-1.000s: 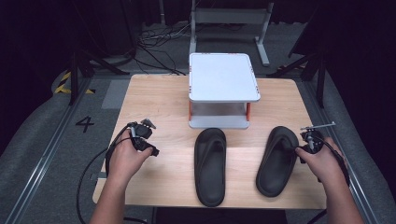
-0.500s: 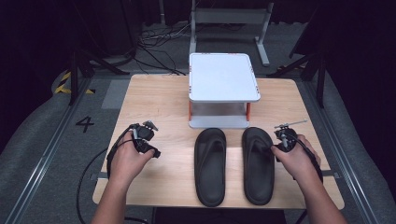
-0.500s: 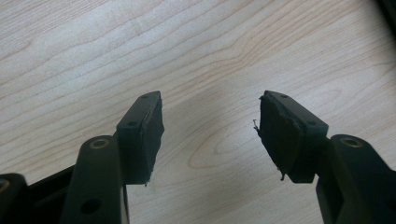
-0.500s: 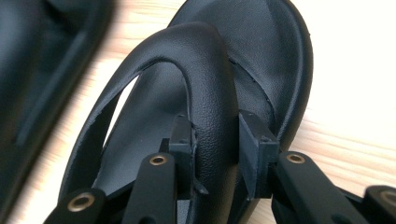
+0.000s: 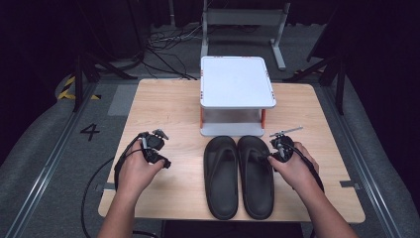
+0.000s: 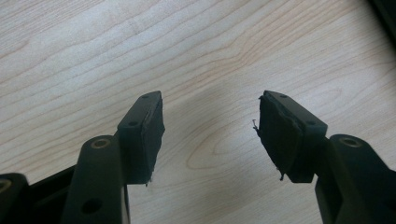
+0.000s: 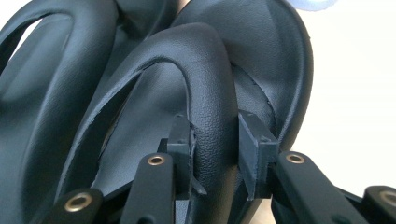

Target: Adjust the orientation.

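Observation:
Two black flip-flops lie side by side on the wooden table (image 5: 163,104), toes pointing away from me. My right gripper (image 5: 270,154) is shut on the outer strap (image 7: 205,70) of the right flip-flop (image 5: 256,183), one pad on each side of the strap (image 7: 214,126). The left flip-flop (image 5: 221,173) touches it along the inner edge and appears again at the left of the right gripper view (image 7: 42,93). My left gripper (image 5: 165,162) rests near the table's left side, its jaws open over bare wood (image 6: 210,105) with nothing between them.
A white two-tier stand (image 5: 236,82) with orange posts sits at the back middle of the table, just beyond the flip-flops' toes. Dark floor, cables and a metal frame lie past the far edge.
My right hand has slid the right flip-flop leftward from the table's right side until it lies against the left one. The left hand has stayed put.

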